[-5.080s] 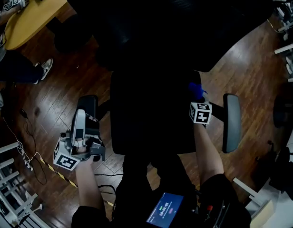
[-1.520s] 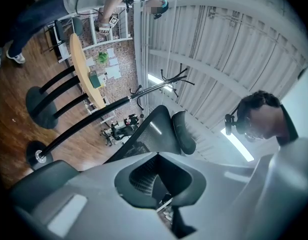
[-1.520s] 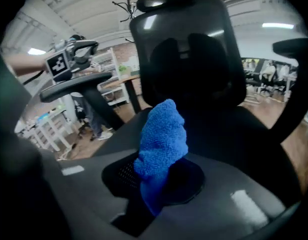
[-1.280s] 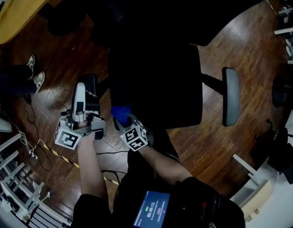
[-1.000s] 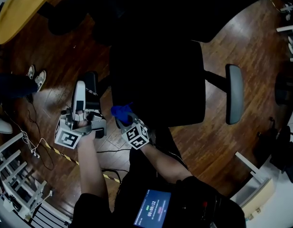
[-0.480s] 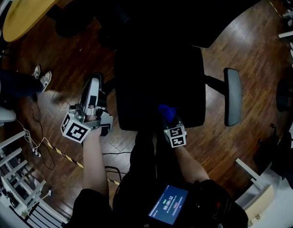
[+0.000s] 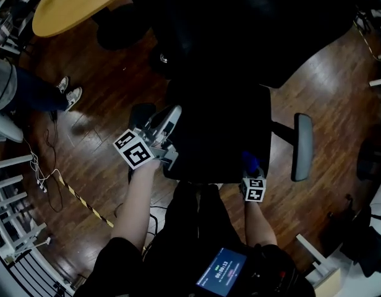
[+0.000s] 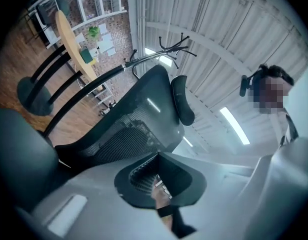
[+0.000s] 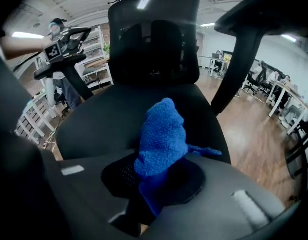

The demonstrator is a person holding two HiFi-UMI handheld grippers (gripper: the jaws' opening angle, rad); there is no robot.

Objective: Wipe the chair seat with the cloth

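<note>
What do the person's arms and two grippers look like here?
The left gripper has a pale grey body; little of the right gripper body shows. Each carries a white marker cube printed with black squares. In their own views the jaws are broad and grey with small pale rectangles. Forearms are bare; clothing above is dark.

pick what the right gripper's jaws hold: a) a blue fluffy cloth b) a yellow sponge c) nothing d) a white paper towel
A: the right gripper view shows the blue fluffy cloth pinched between the jaws of the right gripper, above the black chair seat.
</note>
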